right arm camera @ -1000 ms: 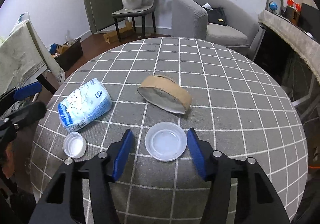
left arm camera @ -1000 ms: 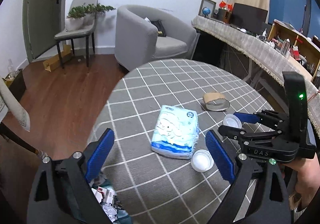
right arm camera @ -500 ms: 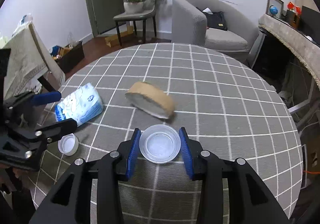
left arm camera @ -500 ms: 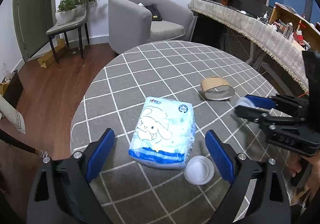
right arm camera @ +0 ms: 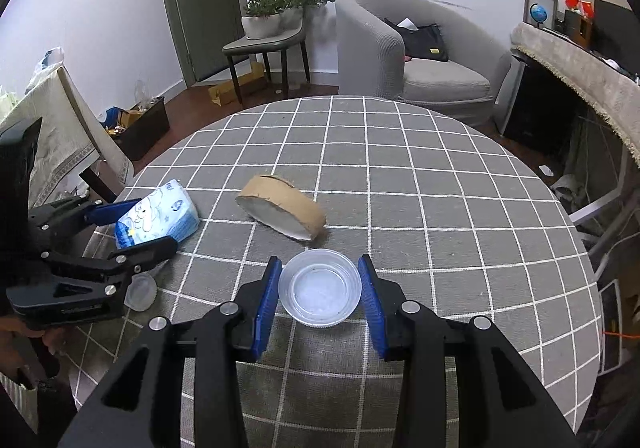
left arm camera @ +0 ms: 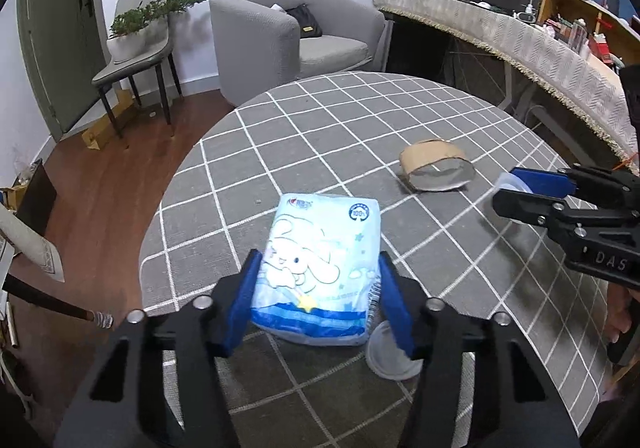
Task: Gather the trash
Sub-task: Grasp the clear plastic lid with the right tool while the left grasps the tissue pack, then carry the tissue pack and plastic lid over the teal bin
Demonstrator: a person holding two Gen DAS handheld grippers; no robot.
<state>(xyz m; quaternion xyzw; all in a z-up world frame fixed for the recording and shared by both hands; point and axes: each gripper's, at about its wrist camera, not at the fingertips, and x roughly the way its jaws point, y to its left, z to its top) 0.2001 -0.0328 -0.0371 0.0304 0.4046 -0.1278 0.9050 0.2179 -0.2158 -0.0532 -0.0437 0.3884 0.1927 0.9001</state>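
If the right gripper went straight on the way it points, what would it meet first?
The right gripper already brackets the clear plastic cup; beyond that, probably the brown cardboard ring lying just ahead on the checked table, though depth is uncertain.

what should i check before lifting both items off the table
1. Left gripper around the tissue pack: ok, a finger on each side, pressing its sides.
2. Right gripper around the clear plastic cup: ok, pads at its rim on both sides.
3. Firmness of both grips: cannot tell; nothing shows either item lifted off the table.
4. Small cup beside the left gripper's right finger: not ok, it sits right against the pack and may get dragged.
5. Cardboard ring: ok, apart from both grippers.
6. Trash bin to drop into: cannot tell, none in view.
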